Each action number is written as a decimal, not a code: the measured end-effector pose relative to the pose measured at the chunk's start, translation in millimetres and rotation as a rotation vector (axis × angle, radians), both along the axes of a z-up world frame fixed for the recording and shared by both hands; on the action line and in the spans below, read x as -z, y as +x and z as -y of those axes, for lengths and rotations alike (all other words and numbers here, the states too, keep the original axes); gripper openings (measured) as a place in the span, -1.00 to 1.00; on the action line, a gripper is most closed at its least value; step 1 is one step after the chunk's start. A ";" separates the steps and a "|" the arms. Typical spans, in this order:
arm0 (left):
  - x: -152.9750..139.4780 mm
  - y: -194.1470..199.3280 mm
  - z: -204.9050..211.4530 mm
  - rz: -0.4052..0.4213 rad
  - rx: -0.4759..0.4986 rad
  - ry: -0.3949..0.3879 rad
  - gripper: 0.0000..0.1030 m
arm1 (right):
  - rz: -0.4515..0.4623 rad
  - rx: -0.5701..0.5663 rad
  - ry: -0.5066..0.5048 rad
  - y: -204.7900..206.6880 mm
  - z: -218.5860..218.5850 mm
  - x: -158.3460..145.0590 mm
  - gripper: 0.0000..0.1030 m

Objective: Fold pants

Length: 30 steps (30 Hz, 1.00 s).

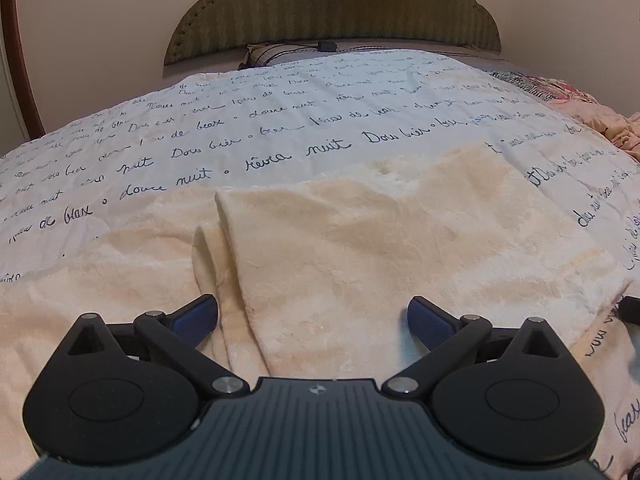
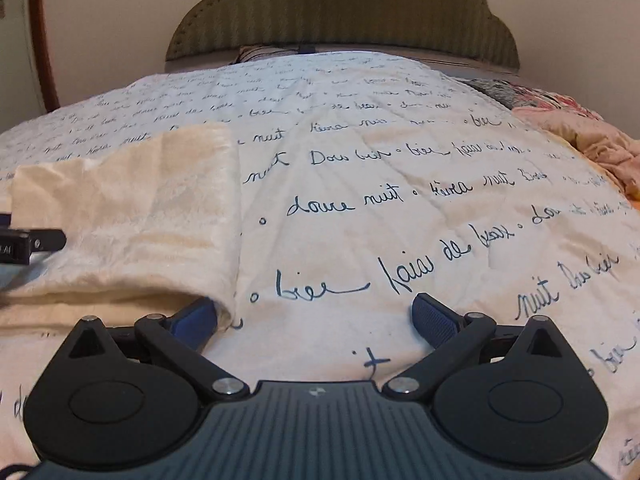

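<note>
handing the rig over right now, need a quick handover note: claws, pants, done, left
Left claw: open, empty, low over the cream fleece pants.
Right claw: open, empty, over the script-print bedspread at the pants' right edge; its left finger sits right by the fabric corner.
Pants: lying on the bedspread, layers visibly stacked, a fold ridge running away from the left claw.
Done: looks at least partly folded; how many folds, cannot tell.
Left: probably another fold and smoothing. Nothing is gripped, so you must regrasp first.
</note>
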<state>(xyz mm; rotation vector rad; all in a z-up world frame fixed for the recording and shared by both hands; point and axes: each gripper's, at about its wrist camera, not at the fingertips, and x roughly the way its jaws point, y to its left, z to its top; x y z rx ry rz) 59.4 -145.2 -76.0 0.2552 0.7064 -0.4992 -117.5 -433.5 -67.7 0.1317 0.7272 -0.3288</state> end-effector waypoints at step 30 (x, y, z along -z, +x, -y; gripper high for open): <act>-5.7 27.4 1.8 -0.034 -0.107 -0.040 0.99 | 0.181 -0.175 0.061 18.7 -54.1 -22.2 -0.29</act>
